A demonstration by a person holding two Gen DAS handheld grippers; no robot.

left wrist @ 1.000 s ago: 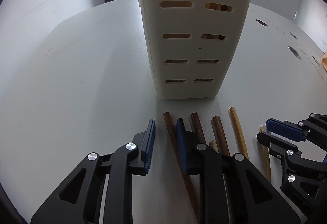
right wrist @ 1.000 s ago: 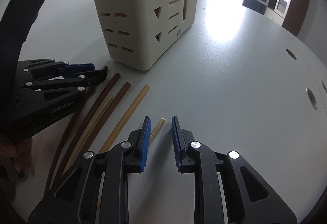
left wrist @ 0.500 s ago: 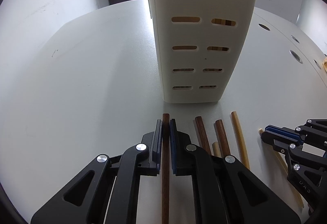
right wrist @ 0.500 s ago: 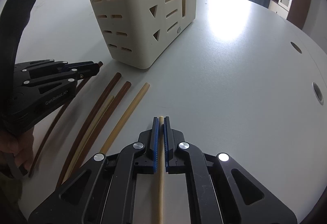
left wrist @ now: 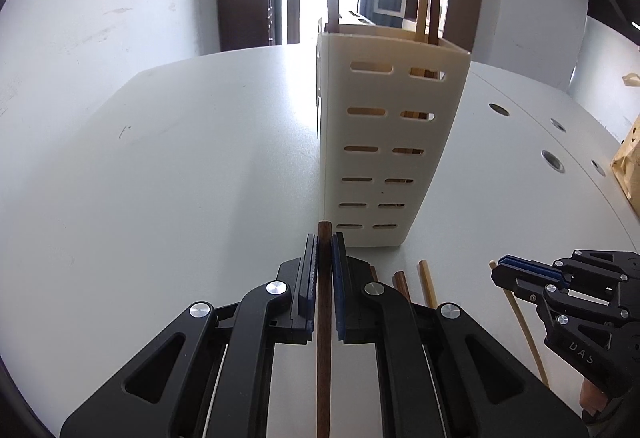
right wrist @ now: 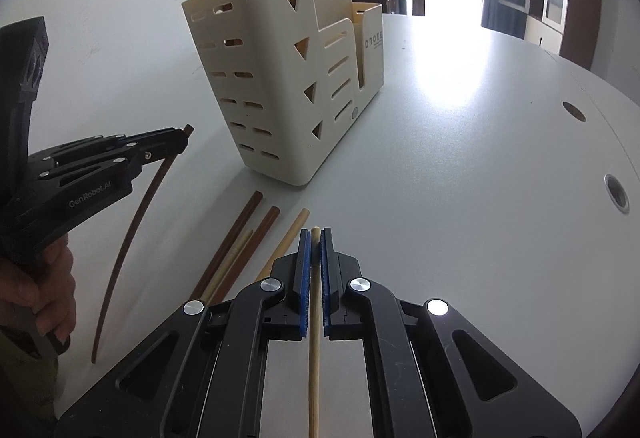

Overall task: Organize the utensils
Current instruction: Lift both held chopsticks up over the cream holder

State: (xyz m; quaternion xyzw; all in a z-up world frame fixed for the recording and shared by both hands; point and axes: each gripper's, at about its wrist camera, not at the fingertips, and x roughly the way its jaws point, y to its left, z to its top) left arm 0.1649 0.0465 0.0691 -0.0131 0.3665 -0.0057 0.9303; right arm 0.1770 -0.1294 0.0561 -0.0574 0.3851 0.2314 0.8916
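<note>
My left gripper [left wrist: 324,244] is shut on a dark brown chopstick [left wrist: 323,338] and holds it above the table; in the right wrist view this gripper [right wrist: 182,136] shows at the left with the chopstick [right wrist: 132,238] hanging down. My right gripper [right wrist: 315,238] is shut on a light bamboo chopstick [right wrist: 314,358]; it shows in the left wrist view [left wrist: 498,270] at the right. A cream slotted utensil holder [right wrist: 288,90] stands ahead, also in the left wrist view [left wrist: 384,150], with several chopsticks upright in it. Several more chopsticks [right wrist: 244,238] lie on the table.
The white round table [right wrist: 460,178] has cable holes [right wrist: 616,194] along its right side. A brown paper bag [left wrist: 628,166] sits at the far right edge. A wall stands behind the holder.
Both grippers closed on their chopsticks and have lifted them up off the table. The holder now looks lower and farther in both views.
</note>
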